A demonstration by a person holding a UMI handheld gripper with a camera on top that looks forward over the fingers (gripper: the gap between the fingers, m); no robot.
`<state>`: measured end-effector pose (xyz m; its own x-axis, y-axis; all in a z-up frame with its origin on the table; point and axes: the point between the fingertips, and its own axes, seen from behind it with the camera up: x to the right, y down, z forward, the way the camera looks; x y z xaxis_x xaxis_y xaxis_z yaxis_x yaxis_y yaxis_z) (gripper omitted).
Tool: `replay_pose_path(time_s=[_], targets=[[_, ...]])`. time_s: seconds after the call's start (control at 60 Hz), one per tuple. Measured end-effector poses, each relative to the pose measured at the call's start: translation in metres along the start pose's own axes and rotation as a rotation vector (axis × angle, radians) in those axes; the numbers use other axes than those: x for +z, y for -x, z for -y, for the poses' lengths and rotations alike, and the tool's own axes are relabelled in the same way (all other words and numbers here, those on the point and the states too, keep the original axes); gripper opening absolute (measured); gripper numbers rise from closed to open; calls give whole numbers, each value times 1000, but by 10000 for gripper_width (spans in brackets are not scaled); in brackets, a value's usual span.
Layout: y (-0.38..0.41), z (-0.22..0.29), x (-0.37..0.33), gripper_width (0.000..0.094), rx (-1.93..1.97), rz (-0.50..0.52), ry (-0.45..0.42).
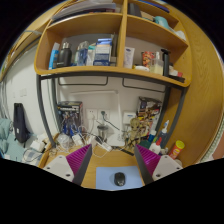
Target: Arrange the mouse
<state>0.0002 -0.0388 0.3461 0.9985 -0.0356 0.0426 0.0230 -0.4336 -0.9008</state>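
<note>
A small dark mouse lies on a light blue-grey mouse pad on the wooden desk. My gripper is open, its two fingers spread wide with pink pads on either side. The mouse sits low between the fingers, resting on the pad with wide gaps to each finger. Nothing is held.
Beyond the fingers lies a tangle of white cables and a power strip. Above the desk a wooden shelf carries bottles and boxes. Small figures and a bottle stand beyond the right finger; clutter sits beyond the left finger.
</note>
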Motion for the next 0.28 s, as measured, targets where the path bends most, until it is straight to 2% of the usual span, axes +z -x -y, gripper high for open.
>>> replay_pose_path(time_s=[0.283], targets=[[15,6,-14,856,13,8,-13]])
